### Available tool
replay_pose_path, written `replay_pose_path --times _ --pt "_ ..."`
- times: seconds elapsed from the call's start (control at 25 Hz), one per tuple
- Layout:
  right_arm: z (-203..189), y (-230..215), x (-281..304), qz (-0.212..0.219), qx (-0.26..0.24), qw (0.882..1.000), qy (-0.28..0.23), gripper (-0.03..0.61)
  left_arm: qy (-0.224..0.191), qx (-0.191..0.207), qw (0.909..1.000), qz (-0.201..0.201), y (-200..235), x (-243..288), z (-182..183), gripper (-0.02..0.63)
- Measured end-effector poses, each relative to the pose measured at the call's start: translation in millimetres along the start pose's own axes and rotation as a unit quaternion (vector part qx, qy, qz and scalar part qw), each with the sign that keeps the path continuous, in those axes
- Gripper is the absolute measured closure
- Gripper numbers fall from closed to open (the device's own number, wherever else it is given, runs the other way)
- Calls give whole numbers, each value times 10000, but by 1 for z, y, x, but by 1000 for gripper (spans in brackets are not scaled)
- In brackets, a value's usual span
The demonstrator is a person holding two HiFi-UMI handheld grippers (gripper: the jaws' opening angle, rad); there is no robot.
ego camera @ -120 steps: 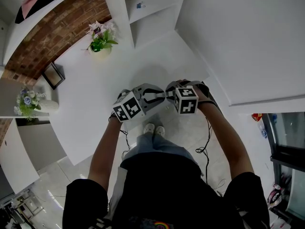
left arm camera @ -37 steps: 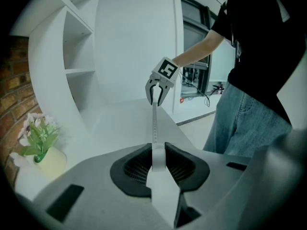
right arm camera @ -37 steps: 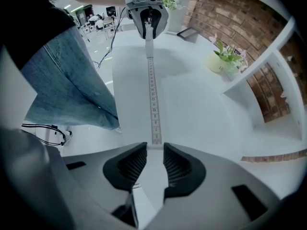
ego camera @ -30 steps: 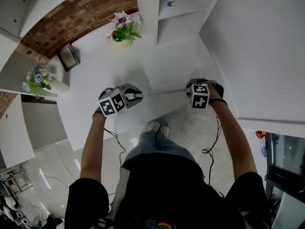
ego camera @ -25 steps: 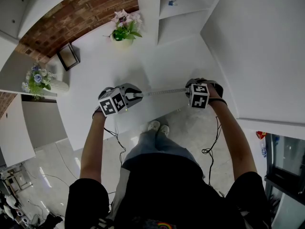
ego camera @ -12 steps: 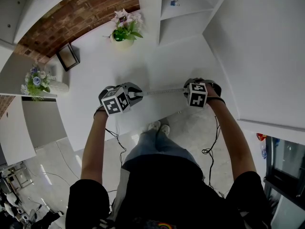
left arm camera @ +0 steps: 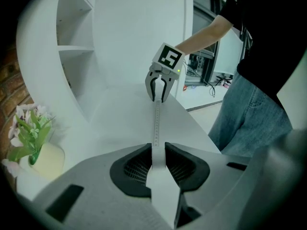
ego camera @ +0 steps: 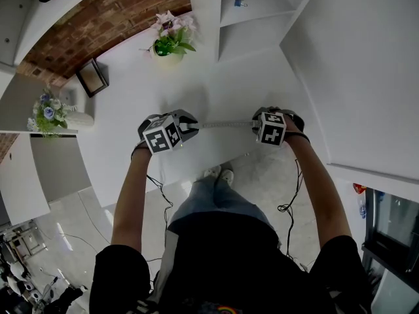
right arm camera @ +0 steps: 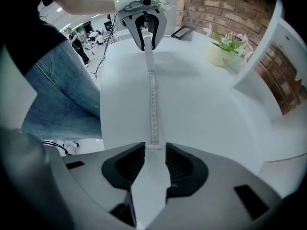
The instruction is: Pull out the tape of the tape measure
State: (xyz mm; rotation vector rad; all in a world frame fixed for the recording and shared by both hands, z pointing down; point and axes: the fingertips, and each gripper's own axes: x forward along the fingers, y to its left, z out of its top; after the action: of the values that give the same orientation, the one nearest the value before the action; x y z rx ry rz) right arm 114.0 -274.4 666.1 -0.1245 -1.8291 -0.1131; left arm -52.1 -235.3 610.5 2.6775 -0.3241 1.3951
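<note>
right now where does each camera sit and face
Head view: from the head, down onto the table; arms, jeans, left claw, right claw.
Left gripper view: along left claw, shut on tape measure, toward right claw, jeans.
Right gripper view: along right claw, jaws opening, tape end at tips, toward left claw, jeans.
Gripper views share: tape.

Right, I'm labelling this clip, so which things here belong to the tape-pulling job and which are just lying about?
In the job: tape measure held in the left gripper; its tape pulled out to the right gripper, whose fingers are opening round the tape's end.
Lying about: potted flowers, picture frame, flower vase.
</note>
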Motion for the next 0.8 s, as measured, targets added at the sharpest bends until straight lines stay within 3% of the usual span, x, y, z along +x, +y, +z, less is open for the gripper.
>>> replay_pose_path --times 0.28,0.4,0.68,0.8 --pt "-2 2 1 96 160 9998 -105 375 -201 -147 9997 7 4 5 6 526" --pt "-8 2 3 115 190 9997 -62 367 -254 -183 9995 -39 4 6 8 472" --pt "-12 3 1 94 205 9997 -48 367 -327 -174 9993 48 5 6 11 468" --pt "-10 3 -5 8 212 9997 -118 367 -573 -261 9977 241 11 -3 17 468"
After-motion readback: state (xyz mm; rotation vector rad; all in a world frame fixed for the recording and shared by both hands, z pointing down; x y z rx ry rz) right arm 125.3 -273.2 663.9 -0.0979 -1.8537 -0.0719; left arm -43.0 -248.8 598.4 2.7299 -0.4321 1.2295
